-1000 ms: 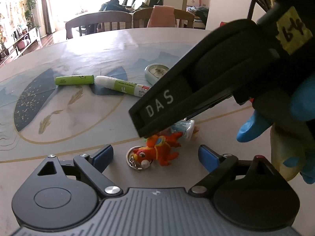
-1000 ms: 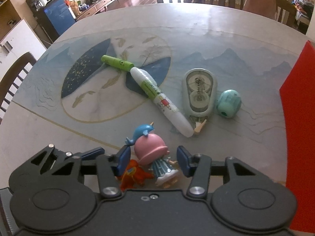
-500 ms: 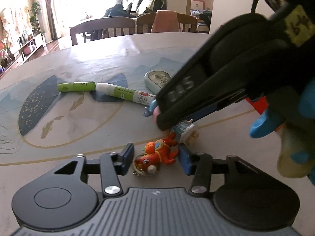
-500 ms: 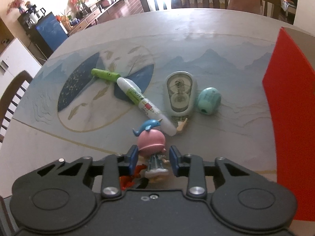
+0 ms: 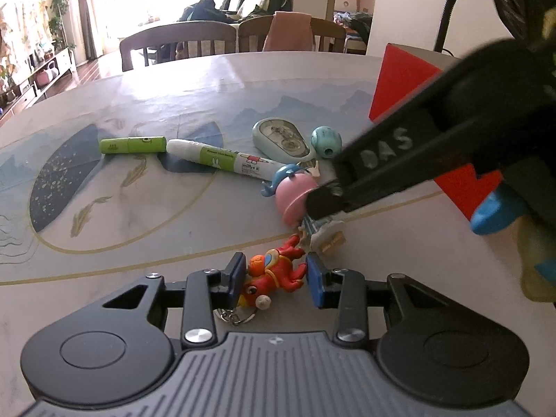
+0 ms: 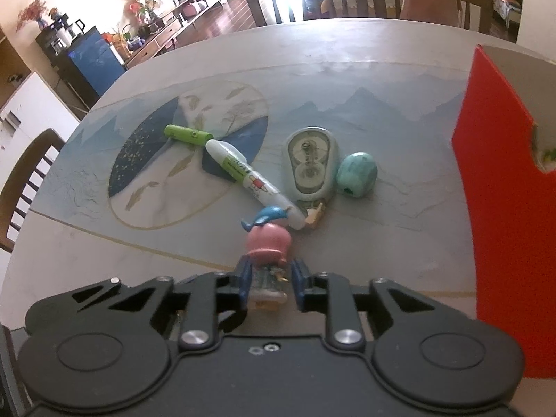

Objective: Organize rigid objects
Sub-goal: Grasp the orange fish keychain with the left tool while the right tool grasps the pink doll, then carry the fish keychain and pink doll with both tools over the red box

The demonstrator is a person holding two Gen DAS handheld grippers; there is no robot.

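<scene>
The red keychain figure [image 5: 274, 274] is lying low in the centre of the left wrist view, pinched between the blue pads of the left tongs [image 5: 276, 276], whose jaws have just been closing on it; its key ring is slipping partly out of sight under the tongs' body. The pink-haired doll [image 6: 267, 243] is sitting at lower centre of the right wrist view, gripped by the right tongs [image 6: 269, 283], with its legs hidden behind the pads. In the left view the right tongs' black arm is covering the doll's body. On the counter [image 6: 382, 80] beyond are lying a green tube [image 6: 189, 135], a white marker [image 6: 250, 177], a correction tape dispenser [image 6: 311, 163] and a teal egg-shaped object [image 6: 356, 173]. A red box [image 6: 504, 208] is being cut off at the right edge.
</scene>
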